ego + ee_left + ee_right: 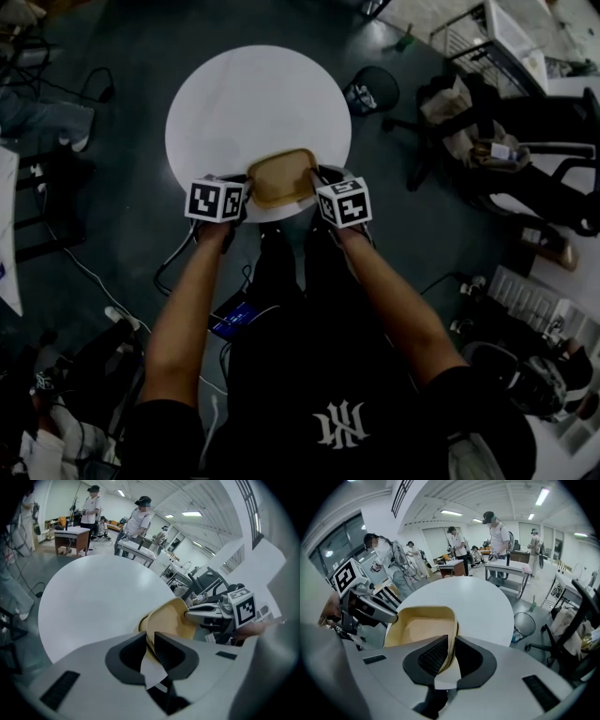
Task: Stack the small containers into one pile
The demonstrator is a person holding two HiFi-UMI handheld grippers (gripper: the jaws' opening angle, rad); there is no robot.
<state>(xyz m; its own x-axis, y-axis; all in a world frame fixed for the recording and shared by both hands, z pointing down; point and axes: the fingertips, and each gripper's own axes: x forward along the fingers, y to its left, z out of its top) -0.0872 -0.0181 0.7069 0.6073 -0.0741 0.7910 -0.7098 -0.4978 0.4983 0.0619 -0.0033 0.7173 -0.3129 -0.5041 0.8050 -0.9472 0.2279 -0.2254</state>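
Observation:
A shallow tan container [281,178] sits on the round white table [253,94], at the edge nearest me. My left gripper [247,190] is at its left rim. In the left gripper view that rim [149,630] runs between the jaws of the left gripper [149,644], which stand slightly apart around it. My right gripper [317,184] is at the opposite rim. In the right gripper view the right gripper [451,651] is shut on the container's wall [452,637]. Each gripper view shows the other gripper across the container [422,625]. I cannot tell whether it is one container or several nested.
A dark round bin [370,91] stands on the floor right of the table, and office chairs [506,159] crowd the right side. Cables and a blue-lit device [234,319] lie on the floor by my legs. People stand at desks [506,566] far behind the table.

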